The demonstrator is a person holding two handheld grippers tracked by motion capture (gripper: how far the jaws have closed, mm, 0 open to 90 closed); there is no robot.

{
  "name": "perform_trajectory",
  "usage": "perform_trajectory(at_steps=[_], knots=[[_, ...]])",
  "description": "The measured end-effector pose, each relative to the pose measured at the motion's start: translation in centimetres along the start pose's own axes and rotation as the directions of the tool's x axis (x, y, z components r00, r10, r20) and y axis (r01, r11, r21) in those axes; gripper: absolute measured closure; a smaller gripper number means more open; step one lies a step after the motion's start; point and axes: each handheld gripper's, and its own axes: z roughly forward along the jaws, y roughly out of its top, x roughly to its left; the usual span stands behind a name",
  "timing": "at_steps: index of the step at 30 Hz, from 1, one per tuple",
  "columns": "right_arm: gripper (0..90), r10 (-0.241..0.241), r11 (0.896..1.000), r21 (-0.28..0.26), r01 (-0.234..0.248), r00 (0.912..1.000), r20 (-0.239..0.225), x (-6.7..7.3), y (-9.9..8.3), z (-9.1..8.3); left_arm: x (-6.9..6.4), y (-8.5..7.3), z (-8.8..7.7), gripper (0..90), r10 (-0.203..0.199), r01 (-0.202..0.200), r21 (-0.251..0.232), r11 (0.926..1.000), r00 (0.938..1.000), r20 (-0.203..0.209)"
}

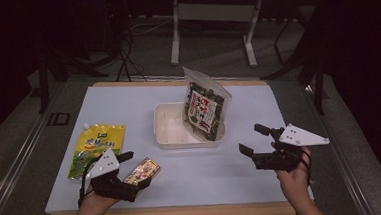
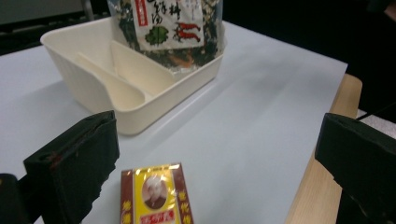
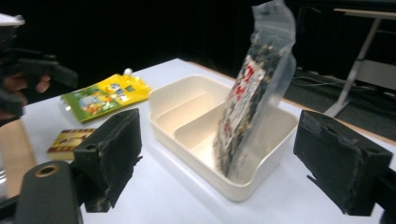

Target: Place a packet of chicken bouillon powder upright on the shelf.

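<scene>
High view | left gripper (image 1: 135,172), jaws spread, over small red-yellow flat packet (image 1: 142,171) at 7 o'clock | straddle packet squarely before closing | right gripper (image 1: 255,141) jaws spread.

The right gripper (image 3: 219,161) held its two black jaws wide apart with nothing between them. Straight ahead, in the gap between the jaws, sat a cream divided tray (image 3: 187,100) on the white table (image 3: 173,196). A clear bag of dark dried food (image 3: 254,88) stood tilted in the tray's compartment nearer the right jaw, its top leaning away to the right. Beyond the left jaw lay a small red-and-gold packet (image 3: 67,138), and farther off a yellow pouch (image 3: 105,95), both flat. The other gripper (image 3: 28,74) showed at the far left edge.
</scene>
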Motion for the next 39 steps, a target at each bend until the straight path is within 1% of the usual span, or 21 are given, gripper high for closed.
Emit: perform_trajectory(at_steps=[2, 5, 9, 11, 14, 17, 18, 20, 21, 23, 24, 25, 29, 30, 31, 32, 33, 35, 36, 38, 39], knots=[[14.2, 0.013, 1.000, 0.021, -0.013, 0.9998, -0.014, 0.4, -0.2, -0.5, 0.2, -0.1, -0.4, 0.0, 0.004, -0.004, 0.007, 1.0000, 1.0000, -0.009], [13.2, 0.021, 0.999, 0.047, -0.020, 0.9995, -0.025, 0.8, -0.5, -0.8, 0.6, -0.3, -1.1, 0.0, -0.009, 0.010, 0.013, 0.9999, 0.9998, -0.018], [12.0, 0.017, 1.000, 0.008, -0.016, 0.9991, -0.040, 1.5, -1.2, -1.1, 1.6, -0.4, -2.6, 0.6, -0.026, 0.026, 0.012, 0.9996, 0.9980, -0.058], [11.8, 0.028, 1.000, 0.002, -0.028, 0.9987, -0.043, 1.6, -1.4, -1.1, 2.1, -0.2, -3.3, 0.6, -0.034, 0.035, 0.016, 0.9992, 0.9970, -0.070], [11.3, 0.033, 0.999, 0.003, -0.033, 0.9983, -0.047, 1.5, -1.6, -0.9, 3.0, 0.1, -4.6, 0.7, -0.033, 0.036, 0.017, 0.9992, 0.9932, -0.111], [10.8, 0.028, 0.999, 0.016, -0.028, 0.9988, -0.041, 1.7, -1.6, -0.7, 4.3, 0.5, -6.1, 3.6, -0.043, 0.046, 0.013, 0.9988, 0.9843, -0.171], [10.7, 0.032, 0.999, 0.020, -0.031, 0.9979, -0.057, 1.7, -1.6, -0.7, 4.8, 0.6, -6.5, 4.0, -0.047, 0.051, 0.015, 0.9986, 0.9781, -0.203], [10.7, 0.013, 1.000, 0.023, -0.012, 0.9984, -0.055, 1.8, -1.6, -0.6, 5.9, 0.7, -7.5, 6.5, -0.061, 0.064, 0.007, 0.9979, 0.9713, -0.230], [10.7, 0.006, 1.000, 0.031, -0.004, 0.9980, -0.062, 1.9, -1.7, -0.5, 6.4, 0.8, -7.9, 8.0, -0.068, 0.071, 0.003, 0.9975, 0.9650, -0.253], [10.7, 0.002, 1.000, 0.031, 0.000, 0.9982, -0.060, 1.9, -1.7, -0.5, 6.4, 0.8, -7.9, 10.6, -0.068, 0.071, 0.003, 0.9975, 0.9650, -0.253], [10.6, 0.006, 1.000, 0.031, -0.004, 0.9965, -0.084, 2.1, -1.8, -0.4, 7.9, 0.7, -9.1, 14.5, -0.089, 0.088, -0.017, 0.9960, 0.9538, -0.287], [10.7, 0.002, 1.000, 0.025, 0.000, 0.9964, -0.085, 2.1, -1.8, -0.4, 8.4, 0.7, -9.4, 16.7, -0.095, 0.094, -0.019, 0.9954, 0.9524, -0.290], [10.7, -0.008, 1.000, 0.019, 0.011, 0.9935, -0.113, 2.3, -1.8, -0.4, 10.3, 0.1, -9.8, 22.4, -0.118, 0.120, -0.015, 0.9926, 0.9352, -0.334], [10.7, -0.008, 1.000, 0.019, 0.011, 0.9935, -0.113, 2.3, -1.8, -0.4, 10.3, 0.1, -9.8, 22.8, -0.118, 0.120, -0.015, 0.9926, 0.9352, -0.334], [10.7, -0.011, 1.000, 0.018, 0.013, 0.9938, -0.110, 2.4, -1.8, -0.4, 10.9, -0.2, -9.7, 22.8, -0.124, 0.127, -0.014, 0.9918, 0.9298, -0.347], [10.7, -0.017, 1.000, 0.019, 0.019, 0.9934, -0.113, 2.5, -1.7, -0.4, 11.4, -0.4, -9.6, 26.5, -0.128, 0.133, -0.009, 0.9911, 0.9299, -0.345], [10.7, -0.017, 1.000, 0.020, 0.020, 0.9928, -0.118, 2.5, -1.7, -0.4, 11.8, -0.6, -9.5, 27.2, -0.129, 0.136, -0.003, 0.9907, 0.9270, -0.352], [10.7, -0.021, 1.000, 0.017, 0.023, 0.9923, -0.122, 2.6, -1.7, -0.4, 12.6, -1.1, -9.2, 27.6, -0.137, 0.148, 0.002, 0.9890, 0.9239, -0.357], [10.7, -0.019, 1.000, 0.014, 0.021, 0.9923, -0.123, 2.6, -1.7, -0.4, 13.0, -1.3, -9.0, 27.6, -0.145, 0.156, 0.002, 0.9878, 0.9242, -0.353], [10.7, -0.020, 1.000, 0.013, 0.022, 0.9916, -0.127, 2.7, -1.7, -0.5, 13.6, -1.7, -8.7, 27.6, -0.142, 0.158, 0.016, 0.9872, 0.9194, -0.367], [10.7, -0.019, 1.000, 0.014, 0.021, 0.9915, -0.128, 2.7, -1.7, -0.5, 14.0, -2.0, -8.5, 27.6, -0.142, 0.159, 0.017, 0.9871, 0.9212, -0.362]])
